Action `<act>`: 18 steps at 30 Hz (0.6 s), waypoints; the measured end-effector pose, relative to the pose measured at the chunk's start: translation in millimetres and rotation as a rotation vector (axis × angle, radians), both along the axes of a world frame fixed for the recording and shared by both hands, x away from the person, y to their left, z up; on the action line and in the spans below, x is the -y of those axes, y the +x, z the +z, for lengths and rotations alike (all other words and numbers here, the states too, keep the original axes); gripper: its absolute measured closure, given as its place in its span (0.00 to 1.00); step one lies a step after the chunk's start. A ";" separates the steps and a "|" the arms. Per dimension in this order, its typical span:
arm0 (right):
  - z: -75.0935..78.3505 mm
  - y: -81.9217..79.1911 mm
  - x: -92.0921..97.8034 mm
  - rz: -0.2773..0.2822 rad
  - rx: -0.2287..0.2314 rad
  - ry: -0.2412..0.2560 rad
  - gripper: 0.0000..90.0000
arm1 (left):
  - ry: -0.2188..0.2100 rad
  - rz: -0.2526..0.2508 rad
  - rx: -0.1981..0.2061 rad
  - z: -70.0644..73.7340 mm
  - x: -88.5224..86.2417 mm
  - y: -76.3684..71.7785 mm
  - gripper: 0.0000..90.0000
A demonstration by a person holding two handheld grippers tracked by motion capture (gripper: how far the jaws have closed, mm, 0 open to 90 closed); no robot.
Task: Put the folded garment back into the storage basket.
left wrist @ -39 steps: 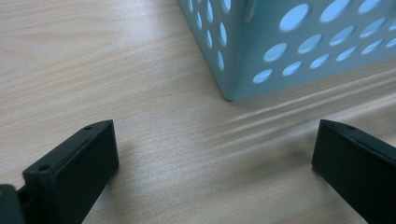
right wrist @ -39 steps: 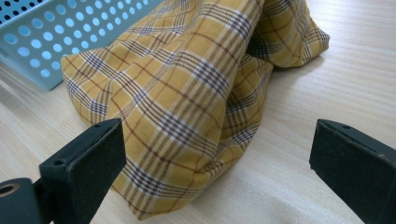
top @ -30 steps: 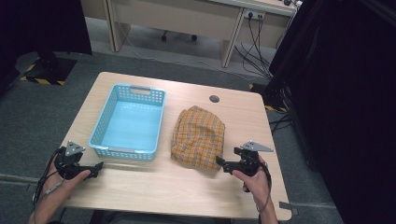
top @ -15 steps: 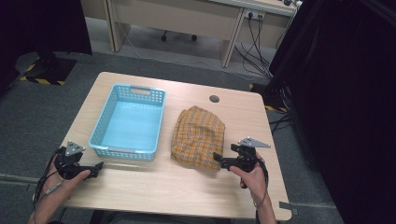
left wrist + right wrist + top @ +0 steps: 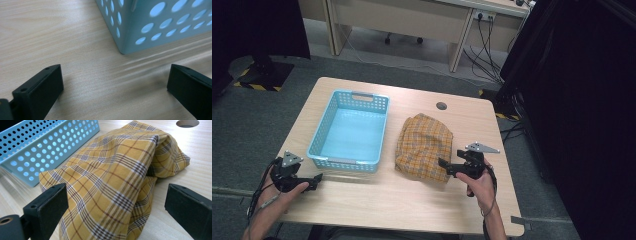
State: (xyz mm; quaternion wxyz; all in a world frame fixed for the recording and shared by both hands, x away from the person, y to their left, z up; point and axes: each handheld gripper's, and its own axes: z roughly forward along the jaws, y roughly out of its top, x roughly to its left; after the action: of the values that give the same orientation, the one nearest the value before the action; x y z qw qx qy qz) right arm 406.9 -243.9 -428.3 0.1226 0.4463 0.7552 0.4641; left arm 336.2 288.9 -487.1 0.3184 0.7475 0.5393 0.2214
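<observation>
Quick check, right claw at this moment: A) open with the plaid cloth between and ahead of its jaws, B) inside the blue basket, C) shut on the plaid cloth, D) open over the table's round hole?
A: the right claw has its jaws spread wide, the yellow plaid cloth lying between and ahead of them, beside the blue basket.

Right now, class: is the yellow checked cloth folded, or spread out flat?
Folded: the checked cloth lies bunched in overlapping layers beside the blue basket, on the table.
</observation>
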 end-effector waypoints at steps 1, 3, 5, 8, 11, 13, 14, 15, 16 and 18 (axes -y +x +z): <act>0.1 0.6 -0.4 0.001 0.000 0.000 0.06 | 0.000 0.000 0.000 0.0 0.0 0.0 0.00; 0.4 1.7 -1.4 0.002 -0.002 0.003 0.06 | 0.000 0.000 0.000 0.0 0.0 0.0 0.00; 0.4 3.2 -2.8 0.009 -0.003 0.009 0.07 | 0.000 0.000 0.000 0.0 0.0 0.0 0.00; 0.3 5.8 -5.0 0.016 -0.006 0.016 0.08 | 0.000 0.000 0.000 0.0 0.0 0.0 0.00; -0.3 8.6 -7.1 0.020 -0.011 0.019 0.08 | 0.000 0.000 0.000 0.0 0.0 0.0 0.00; -0.7 10.2 -8.4 0.020 -0.015 0.024 0.08 | 0.000 0.000 0.000 0.0 0.0 0.0 0.00; -0.9 10.9 -8.8 0.021 -0.016 0.026 0.08 | 0.000 0.000 0.000 0.0 0.0 0.0 0.00; -0.9 11.7 -9.0 0.021 -0.017 0.027 0.08 | 0.000 0.000 0.000 0.0 0.0 0.0 0.00; -1.1 12.5 -9.2 0.021 -0.017 0.027 0.08 | 0.000 0.000 0.000 0.0 0.0 0.0 0.00; -1.6 14.3 -9.4 0.020 -0.020 0.031 0.09 | 0.000 0.000 0.000 0.0 0.0 0.0 0.00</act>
State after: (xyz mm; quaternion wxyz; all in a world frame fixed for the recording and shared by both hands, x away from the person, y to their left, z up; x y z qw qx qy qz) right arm 421.2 -234.5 -429.9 0.1037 0.4453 0.7533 0.4727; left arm 336.2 288.9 -487.1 0.3183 0.7476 0.5393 0.2214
